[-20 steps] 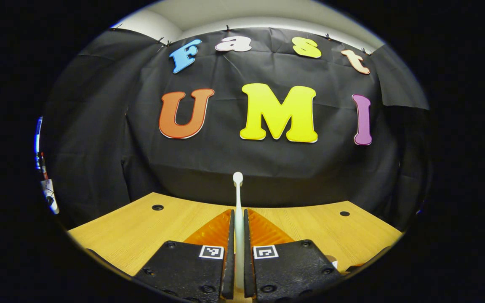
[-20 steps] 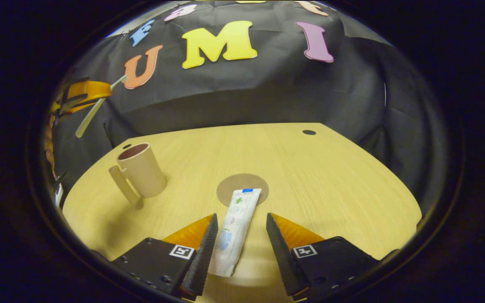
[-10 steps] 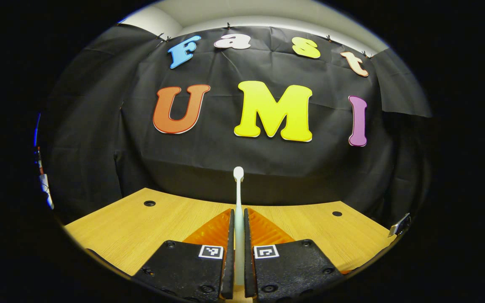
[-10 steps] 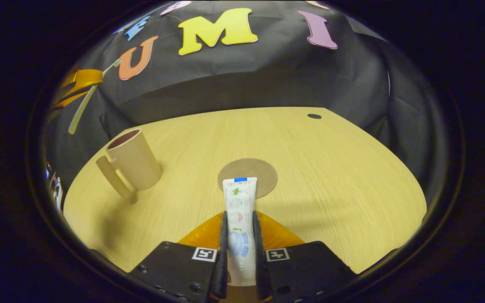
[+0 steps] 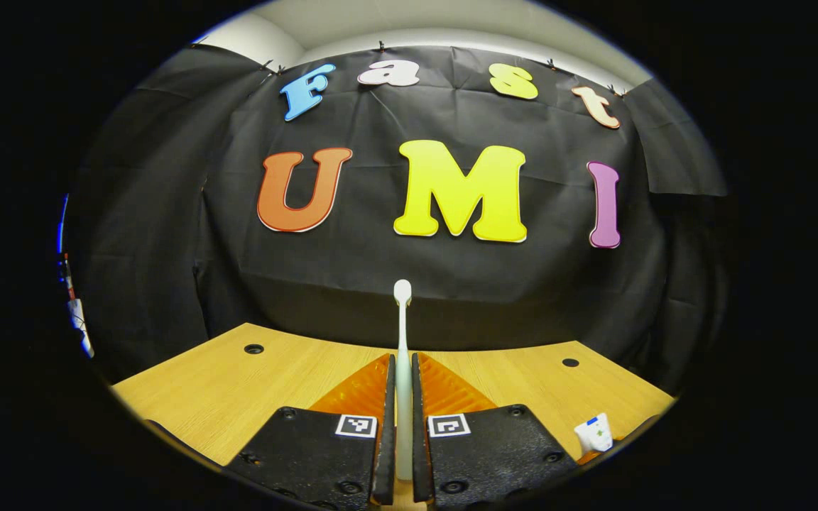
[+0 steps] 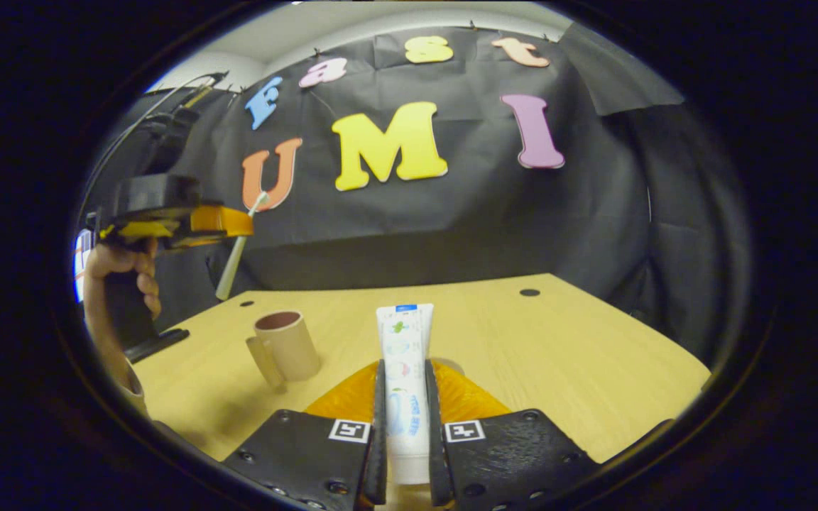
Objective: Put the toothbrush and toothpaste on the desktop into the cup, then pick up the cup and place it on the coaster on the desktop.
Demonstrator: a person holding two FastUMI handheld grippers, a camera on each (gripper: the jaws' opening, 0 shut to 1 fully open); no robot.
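My left gripper [image 5: 402, 359] is shut on a white toothbrush [image 5: 401, 316] that stands upright between its fingers, high over the wooden table [image 5: 238, 390]. In the right gripper view that gripper [image 6: 238, 221] hangs at the left, above and behind the beige cup [image 6: 286, 346], with the toothbrush [image 6: 230, 268] slanting down from it. My right gripper [image 6: 404, 365] is shut on the white toothpaste tube [image 6: 404, 337], held above the table. The tube's end [image 5: 593, 433] shows at the lower right of the left gripper view. A sliver of the round coaster [image 6: 453, 366] peeks out behind the tube.
A person's hand [image 6: 121, 266] holds the left gripper's handle at the far left. The table [image 6: 579, 348] has small dark holes [image 6: 529, 292] near its back corners. The black cloth wall stands just behind the table.
My right gripper has lifted the toothpaste off the table and tilted up, so the cup and coaster sit lower in its view. The left gripper has barely moved and still holds the toothbrush.
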